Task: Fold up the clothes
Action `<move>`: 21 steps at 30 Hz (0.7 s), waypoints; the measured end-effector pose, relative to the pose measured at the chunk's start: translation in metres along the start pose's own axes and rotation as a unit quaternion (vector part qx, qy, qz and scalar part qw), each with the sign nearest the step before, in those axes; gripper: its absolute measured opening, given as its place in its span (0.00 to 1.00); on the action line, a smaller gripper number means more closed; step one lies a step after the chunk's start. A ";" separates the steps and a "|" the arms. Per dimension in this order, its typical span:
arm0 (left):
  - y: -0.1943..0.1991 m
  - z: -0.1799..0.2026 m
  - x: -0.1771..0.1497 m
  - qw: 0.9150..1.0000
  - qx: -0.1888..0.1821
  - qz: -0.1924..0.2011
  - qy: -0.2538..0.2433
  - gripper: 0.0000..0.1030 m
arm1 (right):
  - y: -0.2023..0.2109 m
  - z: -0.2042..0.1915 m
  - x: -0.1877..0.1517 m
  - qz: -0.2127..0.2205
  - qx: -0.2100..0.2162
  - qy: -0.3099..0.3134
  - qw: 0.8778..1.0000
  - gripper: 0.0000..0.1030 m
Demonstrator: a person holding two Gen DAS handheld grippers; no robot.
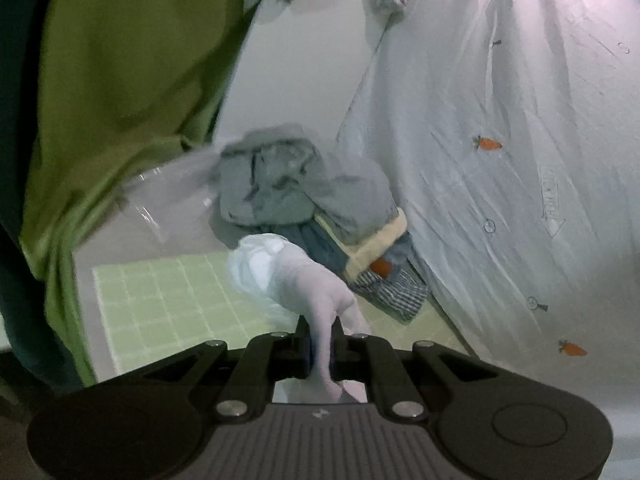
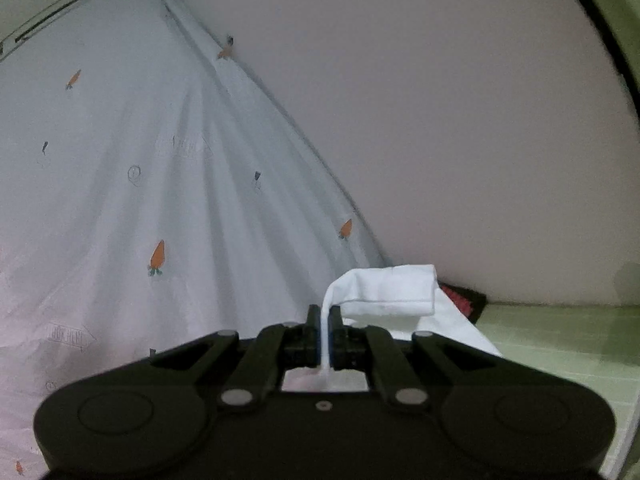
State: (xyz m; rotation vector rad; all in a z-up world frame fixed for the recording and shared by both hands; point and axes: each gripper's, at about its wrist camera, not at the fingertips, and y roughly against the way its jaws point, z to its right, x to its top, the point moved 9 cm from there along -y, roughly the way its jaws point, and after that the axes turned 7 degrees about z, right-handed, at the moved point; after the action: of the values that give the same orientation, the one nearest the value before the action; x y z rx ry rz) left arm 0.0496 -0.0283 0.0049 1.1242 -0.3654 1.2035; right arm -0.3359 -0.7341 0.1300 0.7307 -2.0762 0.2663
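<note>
White carrot-print garment (image 1: 500, 120) stretched between both tongs, left tongs (image 1: 320, 336) and right tongs (image 2: 325, 332) each clenched on its fabric, heap of clothes (image 1: 304, 200) beyond

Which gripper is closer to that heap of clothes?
Left. The left gripper, shut on white cloth, points at the heap of clothes just beyond. The right gripper view shows no heap.
</note>
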 end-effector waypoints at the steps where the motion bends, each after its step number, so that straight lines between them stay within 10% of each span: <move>1: -0.004 0.003 -0.002 1.000 0.002 -0.001 -0.001 0.09 | -0.005 -0.002 -0.004 -0.003 0.001 0.002 1.000 0.03; 21: -0.139 0.062 -0.020 0.999 0.040 -0.017 -0.003 0.09 | -0.210 -0.085 -0.096 -0.061 -0.020 0.091 0.994 0.03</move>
State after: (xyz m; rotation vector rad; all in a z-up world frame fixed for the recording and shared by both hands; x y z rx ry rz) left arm 0.1822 -0.0822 -0.0499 1.1990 -0.3040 1.1944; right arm -0.1130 -0.8269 0.0839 0.7773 -1.8529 0.2146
